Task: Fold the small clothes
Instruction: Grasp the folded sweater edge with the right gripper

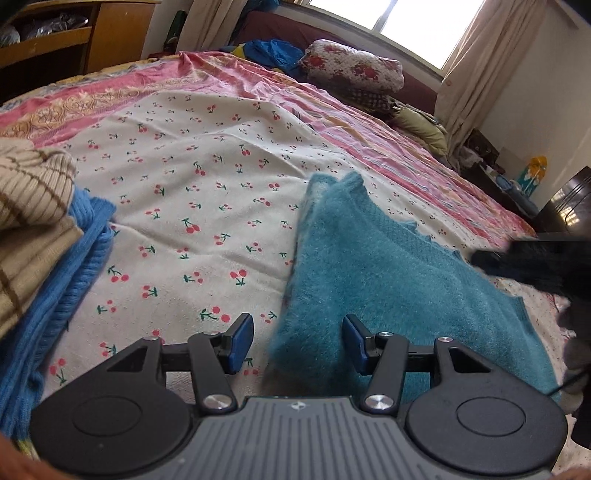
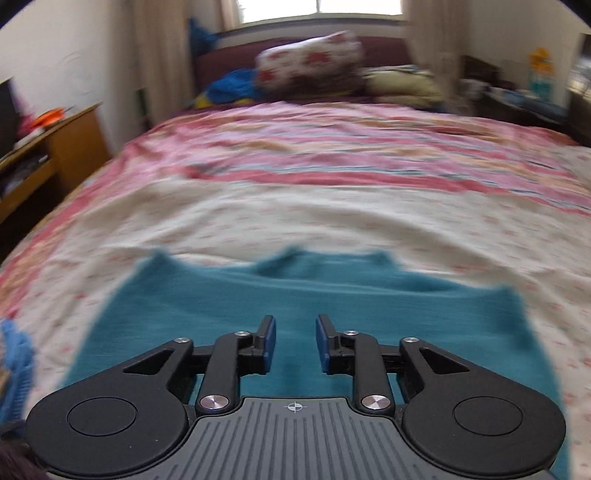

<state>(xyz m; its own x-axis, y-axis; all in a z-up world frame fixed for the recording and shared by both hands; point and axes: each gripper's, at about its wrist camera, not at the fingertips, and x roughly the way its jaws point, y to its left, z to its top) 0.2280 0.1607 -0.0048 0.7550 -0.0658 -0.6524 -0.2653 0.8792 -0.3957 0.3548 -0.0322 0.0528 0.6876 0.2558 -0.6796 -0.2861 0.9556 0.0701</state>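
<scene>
Two grippers over one teal sweater, nothing held

Item 1: teal fuzzy sweater (image 2: 295,295). It lies flat on the cherry-print sheet (image 1: 184,192), spread across the lower half of my right wrist view. In my left wrist view its near edge is lifted into a fold that rises toward 12 o'clock from between my left fingers.

Item 2: left gripper (image 1: 297,341). My jaws stand moderately wide. The sweater's folded edge sits between the blue pads (image 1: 242,341), but I see no pad pressing on it, so I count nothing as gripped.

Item 3: right gripper (image 2: 295,343). My jaws stand narrow yet parted, with a clear gap between them; the sweater shows beneath the gap, not pinched. The picture is blurred. In the left wrist view a dark blurred shape at 3 o'clock may be this tool; I cannot tell.

Item 4: stack of folded knits at 9 o'clock in the left view: a beige striped sweater (image 1: 33,206) on top of a blue ribbed knit (image 1: 70,273).

Item 5: pink striped bedspread (image 2: 332,147) beyond the sheet, toward 12 o'clock.

Item 6: floral pillow (image 1: 354,64) at the head of the bed, at 1 o'clock in the left view.

Item 7: wooden cabinet (image 1: 110,33) at 10 o'clock, beside the bed.
</scene>
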